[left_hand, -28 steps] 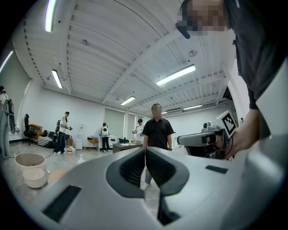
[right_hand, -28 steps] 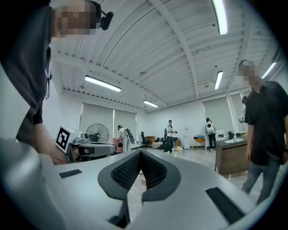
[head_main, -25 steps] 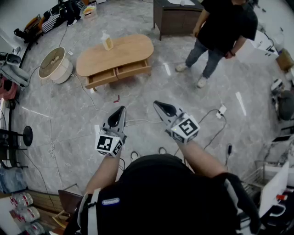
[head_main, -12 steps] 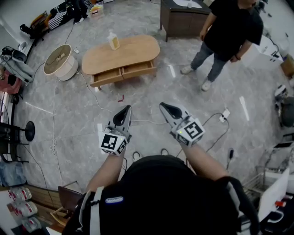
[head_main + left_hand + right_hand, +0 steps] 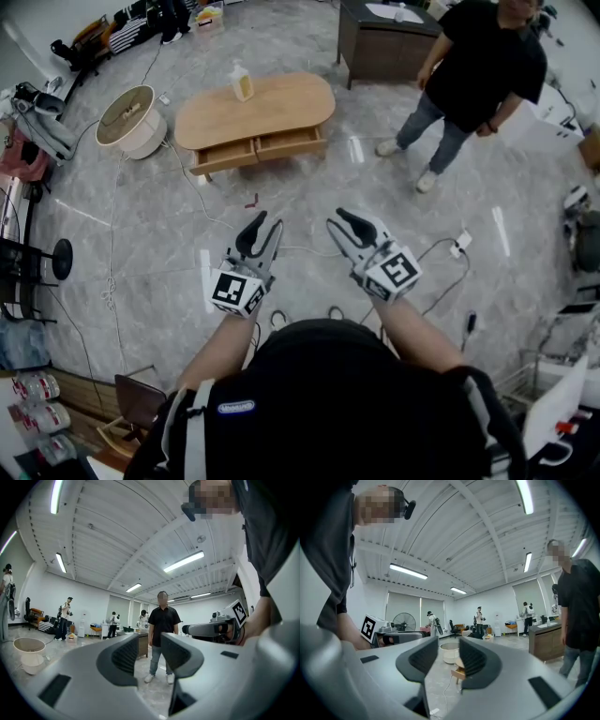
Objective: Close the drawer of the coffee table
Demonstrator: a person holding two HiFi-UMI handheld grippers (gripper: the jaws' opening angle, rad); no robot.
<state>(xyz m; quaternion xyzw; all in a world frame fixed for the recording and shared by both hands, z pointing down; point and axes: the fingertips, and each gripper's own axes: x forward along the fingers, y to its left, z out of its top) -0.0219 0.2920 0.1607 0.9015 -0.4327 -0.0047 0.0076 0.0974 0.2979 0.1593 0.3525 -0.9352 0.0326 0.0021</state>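
Observation:
The oval wooden coffee table (image 5: 272, 98) stands far off on the grey floor, with two drawers in its front. The left drawer (image 5: 223, 156) is pulled out; the right drawer (image 5: 292, 142) sticks out a little. My left gripper (image 5: 260, 230) is held level in mid-air, well short of the table. Its jaws have just been opening and nothing is between them (image 5: 150, 644). My right gripper (image 5: 342, 225) hangs beside it, its jaws also just opened a small way, with nothing in them (image 5: 449, 651). A corner of the table's drawer (image 5: 459, 671) shows beyond the right jaws.
A bottle (image 5: 243, 82) stands on the tabletop. A round white basket (image 5: 133, 120) sits left of the table. Cables (image 5: 202, 202) and a power strip (image 5: 460, 243) lie on the floor. A person (image 5: 478, 75) stands right of the table by a dark cabinet (image 5: 384, 37).
The left gripper's jaws were together and now stand apart. The right jaws have parted slightly. Both hands stay where they were; the head view has shifted a little.

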